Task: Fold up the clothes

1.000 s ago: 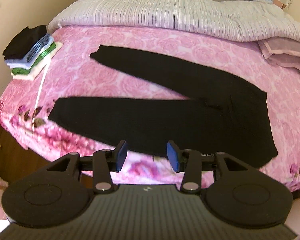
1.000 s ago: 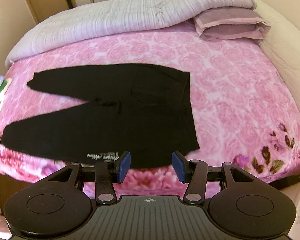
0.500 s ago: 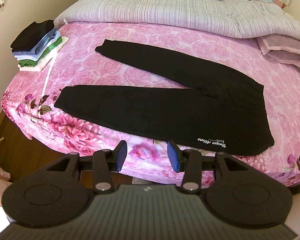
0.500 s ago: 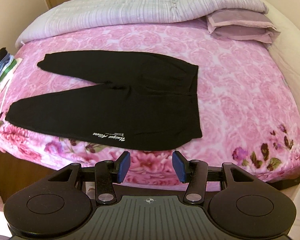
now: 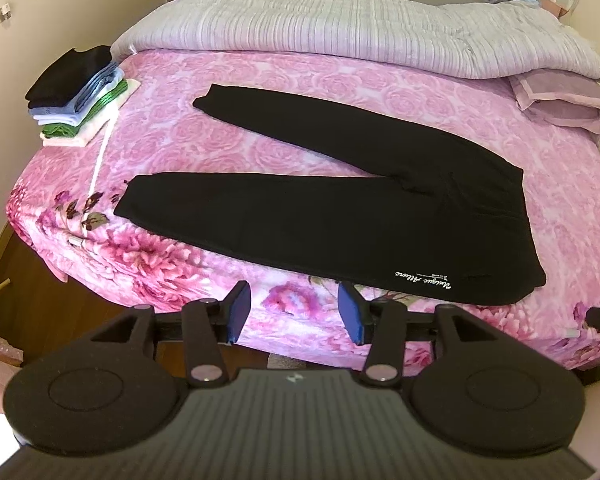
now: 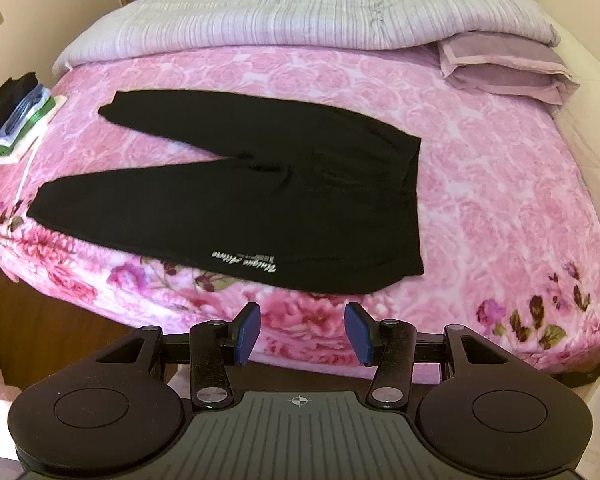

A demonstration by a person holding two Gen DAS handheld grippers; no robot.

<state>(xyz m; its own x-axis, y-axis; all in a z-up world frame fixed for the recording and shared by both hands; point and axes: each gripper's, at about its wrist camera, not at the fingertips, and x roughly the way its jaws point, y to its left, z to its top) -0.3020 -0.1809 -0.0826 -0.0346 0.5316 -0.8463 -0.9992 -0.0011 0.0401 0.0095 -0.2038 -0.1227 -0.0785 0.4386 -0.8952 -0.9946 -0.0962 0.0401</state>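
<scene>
A pair of black trousers (image 5: 340,208) lies flat on the pink floral bed (image 5: 260,100), legs spread in a V toward the left, waistband at the right, white lettering near the front edge. It also shows in the right wrist view (image 6: 260,200). My left gripper (image 5: 294,312) is open and empty, held off the bed's front edge, short of the trousers. My right gripper (image 6: 302,334) is open and empty, also off the front edge, below the waist end.
A stack of folded clothes (image 5: 80,96) sits at the bed's left edge, also in the right wrist view (image 6: 16,120). A rolled grey quilt (image 5: 340,36) lies along the back. A mauve pillow (image 6: 504,68) is at the back right. Wooden floor (image 5: 40,300) lies left of the bed.
Both grippers have drawn back and up from the bed's front edge, so the trousers sit farther away and fully in view. The trousers have not moved.
</scene>
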